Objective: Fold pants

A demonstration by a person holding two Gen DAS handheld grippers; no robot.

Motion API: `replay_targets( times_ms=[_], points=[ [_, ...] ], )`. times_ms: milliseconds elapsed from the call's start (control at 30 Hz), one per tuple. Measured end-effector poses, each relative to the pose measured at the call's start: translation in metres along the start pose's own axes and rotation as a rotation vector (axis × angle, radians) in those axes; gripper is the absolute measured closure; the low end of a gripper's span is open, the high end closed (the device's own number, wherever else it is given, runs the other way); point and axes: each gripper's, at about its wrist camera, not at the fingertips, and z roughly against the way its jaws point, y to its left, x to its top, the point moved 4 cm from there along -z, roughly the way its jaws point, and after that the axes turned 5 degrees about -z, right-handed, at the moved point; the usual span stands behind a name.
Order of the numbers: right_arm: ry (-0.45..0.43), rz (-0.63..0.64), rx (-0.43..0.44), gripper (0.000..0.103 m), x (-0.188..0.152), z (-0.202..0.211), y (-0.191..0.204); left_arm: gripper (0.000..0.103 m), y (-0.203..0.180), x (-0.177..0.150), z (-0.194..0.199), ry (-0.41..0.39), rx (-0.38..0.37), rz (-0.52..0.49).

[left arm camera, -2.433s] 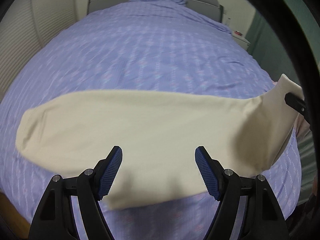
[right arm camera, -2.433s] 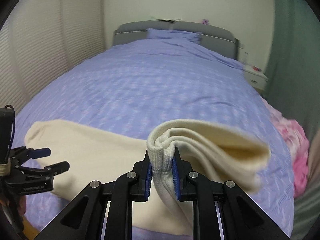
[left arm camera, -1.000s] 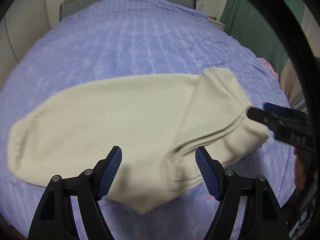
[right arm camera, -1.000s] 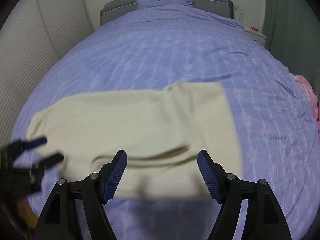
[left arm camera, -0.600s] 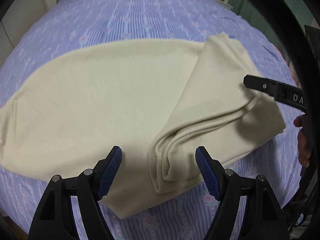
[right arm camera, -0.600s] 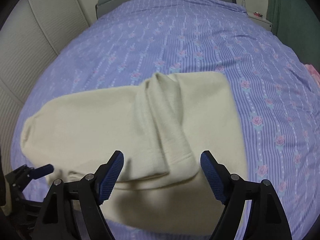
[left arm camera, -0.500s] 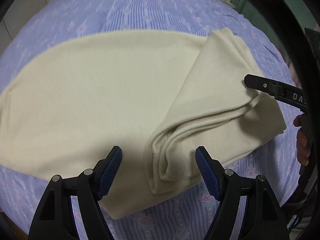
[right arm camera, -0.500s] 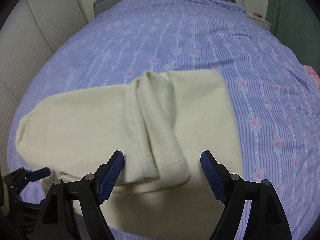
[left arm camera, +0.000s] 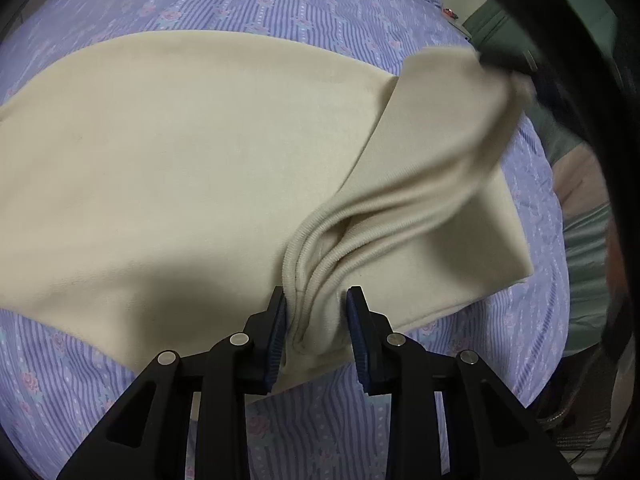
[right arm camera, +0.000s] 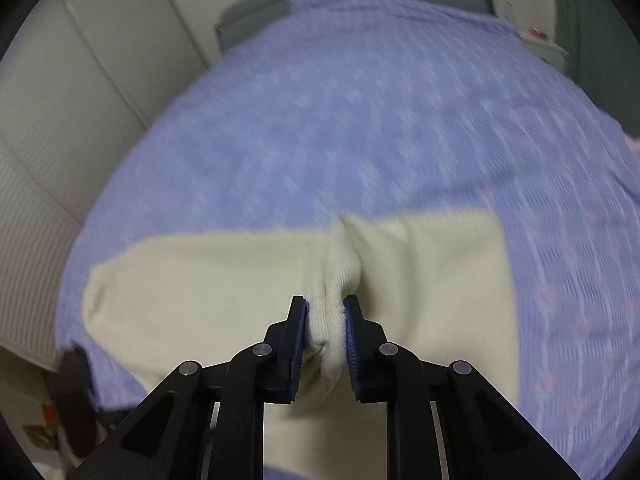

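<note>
**Both grippers pinching the folded cuff end, ready to carry it across**

I am working with the cream, soft-knit pants [left arm camera: 192, 152], which are lying flat on the lilac striped, rose-printed bedspread [left arm camera: 100, 392], near its front edge. One end is already doubled back on top, so the ribbed hem [left arm camera: 316, 248] is sitting in a thick, layered roll over the lower layer.

My left gripper [left arm camera: 316, 320] has just been closing its jaws, and they are now clenched on the near corner of that ribbed roll; I am seeing several stacked edges bunched between the blue pads. My right gripper [right arm camera: 325, 332] has likewise just been closing, and it is grasping a ridge of the same cream cloth, which is rising in a tuck between its fingers. The right wrist view is smeared, so I cannot tell how many layers it is holding.

To do this fold well, I am judging that both pinches need to be catching every layer, since a missed underlayer will likely drag and skew the edge. I would be lifting both hands together, keeping the hem taut and level between them, then carrying it over the pants toward their far rounded end [right arm camera: 104, 288] and laying it down edge to edge. Slack between the two grips looks like the main risk, as this plush fabric sags readily.

Beyond the pants, the bedspread is running back to a grey padded headboard [right arm camera: 256, 20].
</note>
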Motion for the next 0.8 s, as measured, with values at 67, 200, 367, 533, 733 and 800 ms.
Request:
replay_targets(
  times_ms=[67,200,367,533,733,800],
  points=[
    [-0.007,0.045,0.006,0.084,0.019,-0.016,0.023,0.073,0.002,-0.001,0.001,-0.004,-0.014,0.011],
    [0.037,0.114,0.011,0.084,0.039,-0.06,0.06,0.073,0.011,-0.004,0.004,-0.015,-0.035,0.038],
    [0.106,0.143,0.055,0.078,0.049,-0.104,0.096,0.063,0.022,-0.013,0.0,0.005,-0.051,0.109],
    [0.02,0.2,-0.031,0.06,0.047,-0.078,0.108,0.063,0.024,-0.02,0.018,-0.014,0.007,0.085],
    [0.001,0.163,-0.143,0.06,-0.001,-0.031,0.078,0.049,0.051,-0.037,0.074,-0.111,0.151,0.067],
    [0.013,0.159,-0.183,0.06,-0.018,-0.025,0.074,0.046,0.065,-0.041,0.091,-0.139,0.197,0.08]
  ],
)
